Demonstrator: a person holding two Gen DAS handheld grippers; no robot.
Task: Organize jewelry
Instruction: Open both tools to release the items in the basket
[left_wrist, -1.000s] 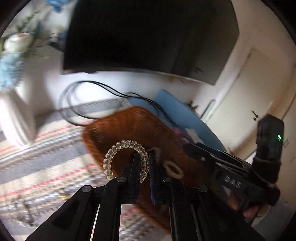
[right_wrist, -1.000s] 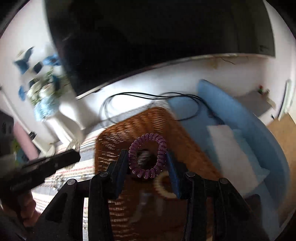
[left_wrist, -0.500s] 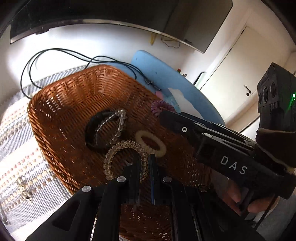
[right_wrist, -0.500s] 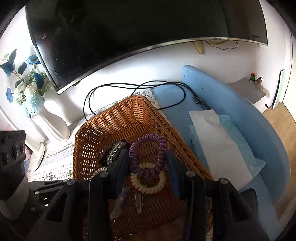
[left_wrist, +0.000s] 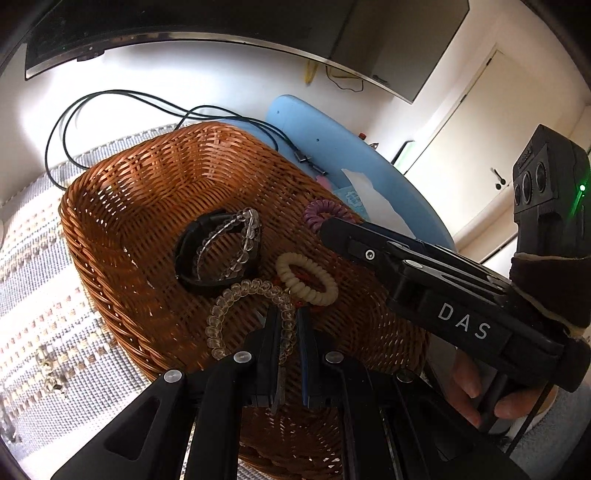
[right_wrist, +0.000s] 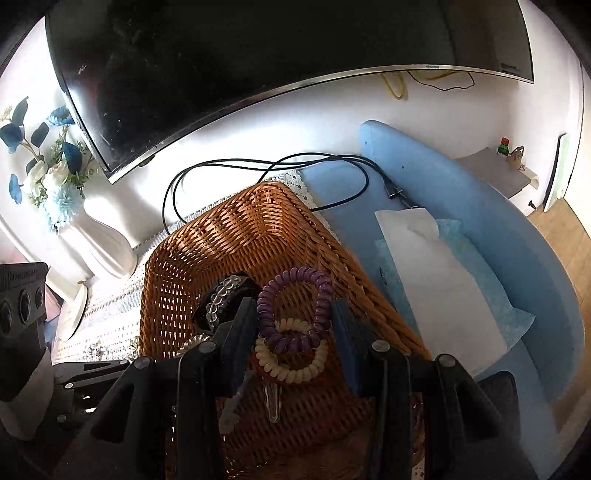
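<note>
My left gripper (left_wrist: 287, 325) pinches the clear coil (left_wrist: 251, 317); my right gripper (right_wrist: 293, 326) clamps the purple coil (right_wrist: 293, 310); both hang over the basket (left_wrist: 122, 236), ready to drop in.

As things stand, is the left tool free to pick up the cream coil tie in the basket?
Probably not: the left tool is shut on the clear coil tie. The cream coil tie lies uncovered just ahead.
</note>
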